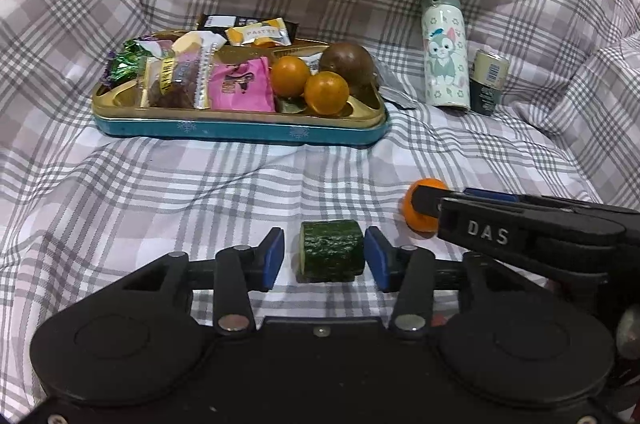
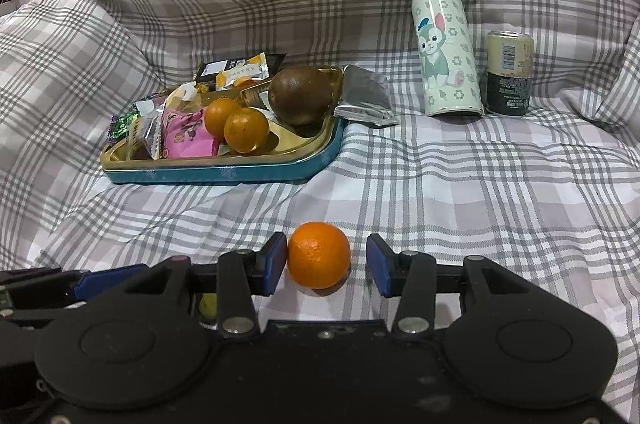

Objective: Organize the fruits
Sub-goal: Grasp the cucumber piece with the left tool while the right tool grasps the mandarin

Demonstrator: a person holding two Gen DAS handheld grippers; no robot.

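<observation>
Left gripper [image 1: 324, 260] released: blue pads stand on either side of a cucumber piece [image 1: 331, 255], a gap showing at the left pad, the right pad close beside it; contact there cannot be told. The piece lies on the plaid cloth [image 1: 200, 192], toward its near edge.

Right gripper [image 2: 327, 260] spread: a loose orange [image 2: 319, 254] sits on the cloth between the pads, the left pad right up against it, the right pad clearly apart. In the left wrist view the right gripper's finger covers part of this orange.

Gold tray [image 1: 240, 114] with teal wall lies farther back, left of centre. At its right end: 2 oranges [image 1: 326, 93] touching each other, with a brown round fruit [image 1: 347, 64] behind. Snack packets [image 1: 242, 84] fill the left part.

Cartoon-cat bottle [image 2: 446, 48] and a can [image 2: 509, 72] stand just beside each other at the back right. A silver packet [image 2: 366, 94] lies by the tray's right end.
</observation>
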